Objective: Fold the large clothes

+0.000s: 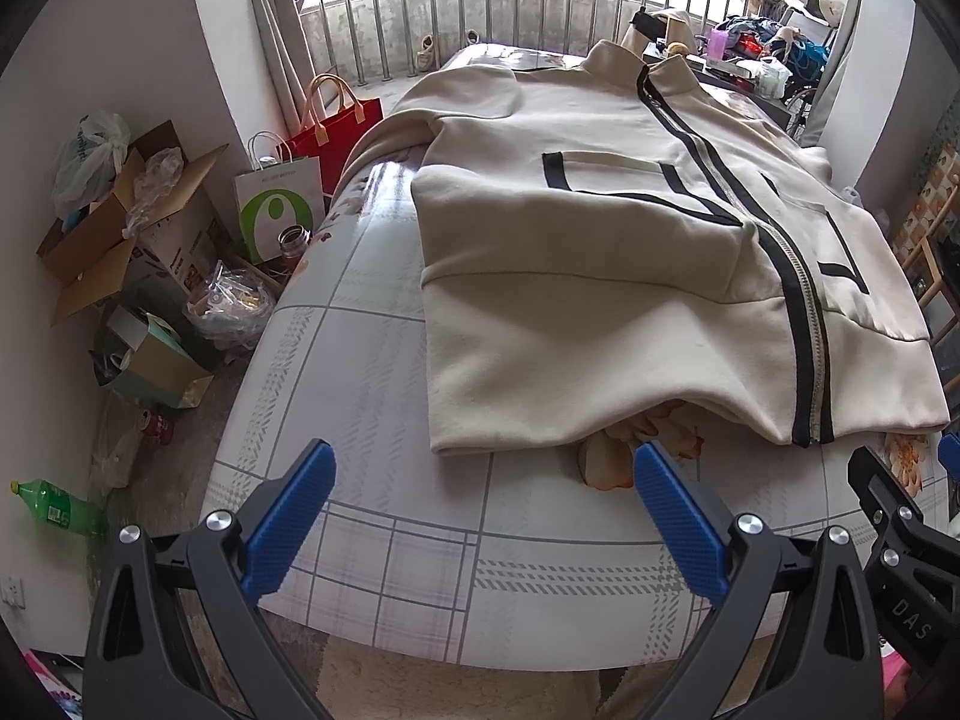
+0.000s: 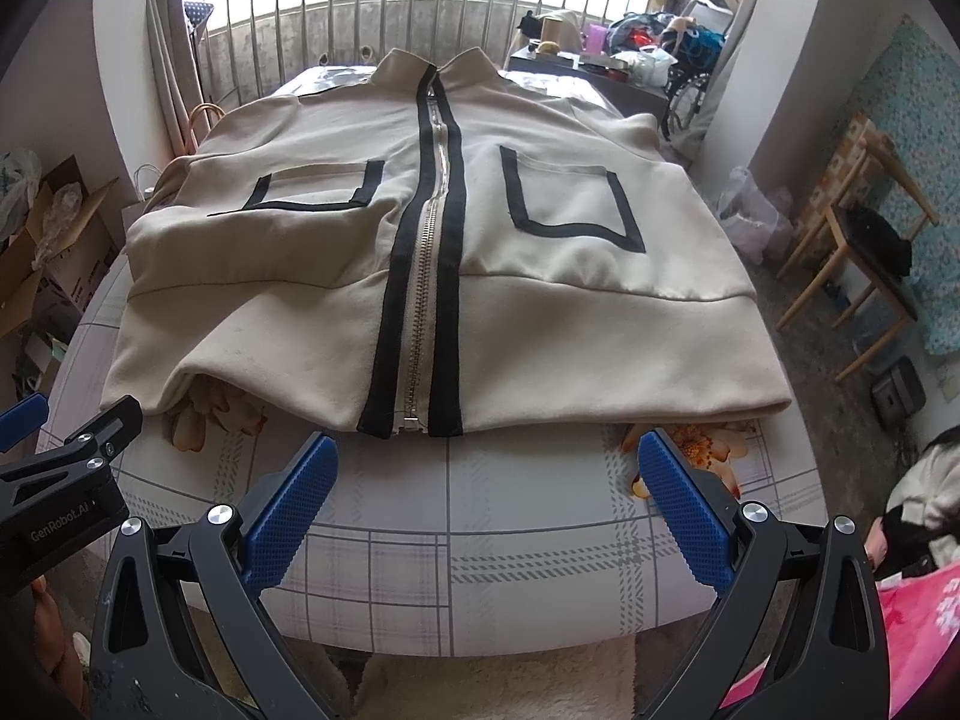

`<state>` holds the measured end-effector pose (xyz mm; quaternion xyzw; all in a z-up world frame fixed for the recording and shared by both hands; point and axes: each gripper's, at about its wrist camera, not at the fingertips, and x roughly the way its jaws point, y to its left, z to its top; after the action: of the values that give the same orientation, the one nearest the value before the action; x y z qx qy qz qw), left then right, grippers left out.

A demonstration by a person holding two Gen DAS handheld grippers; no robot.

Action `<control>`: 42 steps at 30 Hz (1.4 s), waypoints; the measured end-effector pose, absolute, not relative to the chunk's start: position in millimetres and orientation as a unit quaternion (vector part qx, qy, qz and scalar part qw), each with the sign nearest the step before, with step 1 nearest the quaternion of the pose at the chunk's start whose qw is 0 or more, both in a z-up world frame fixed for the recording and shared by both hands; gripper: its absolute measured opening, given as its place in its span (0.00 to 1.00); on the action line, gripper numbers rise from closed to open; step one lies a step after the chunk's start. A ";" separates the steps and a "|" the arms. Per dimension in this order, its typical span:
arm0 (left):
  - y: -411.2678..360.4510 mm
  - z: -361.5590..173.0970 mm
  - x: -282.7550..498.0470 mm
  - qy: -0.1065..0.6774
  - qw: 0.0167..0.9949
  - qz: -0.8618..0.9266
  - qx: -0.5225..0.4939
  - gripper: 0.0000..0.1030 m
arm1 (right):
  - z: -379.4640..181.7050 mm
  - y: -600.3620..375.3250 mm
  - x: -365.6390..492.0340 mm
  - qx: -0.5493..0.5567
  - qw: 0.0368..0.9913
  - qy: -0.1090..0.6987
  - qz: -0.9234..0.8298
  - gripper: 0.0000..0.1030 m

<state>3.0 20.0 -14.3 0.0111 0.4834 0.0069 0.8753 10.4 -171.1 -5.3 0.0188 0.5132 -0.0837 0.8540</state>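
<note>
Cream jacket (image 2: 540,300) lies flat, front up, zipped, on the bed (image 2: 510,540), collar toward the barred window (image 2: 372,6), hem nearest the cameras. Black trim runs along the zipper (image 2: 429,276) and edges two chest pockets. Left hand-held gripper (image 1: 483,468) hovers off the hem's left part, fingers spread, holding nothing. Right hand-held gripper (image 2: 486,459) likewise spread and empty, just short of the hem. Cardboard boxes (image 1: 120,228) and paper bags (image 1: 288,198) on the floor left of the bed; wooden chair (image 2: 864,252) to the right.
</note>
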 end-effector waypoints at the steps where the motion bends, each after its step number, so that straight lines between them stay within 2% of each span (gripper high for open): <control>1: 20.6 -14.5 2.8 0.483 0.875 0.007 0.011 0.95 | -5.3 -170.4 10.8 0.019 0.854 0.514 -0.083 0.93; 42: 20.6 -11.9 2.2 0.482 0.876 0.012 0.018 0.95 | 2.5 -177.2 11.0 0.033 0.862 0.499 -0.087 0.93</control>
<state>2.2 20.6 -11.9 0.0175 0.4819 0.0123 0.8760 11.0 -177.2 2.5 0.0329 0.4986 -0.0871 0.8618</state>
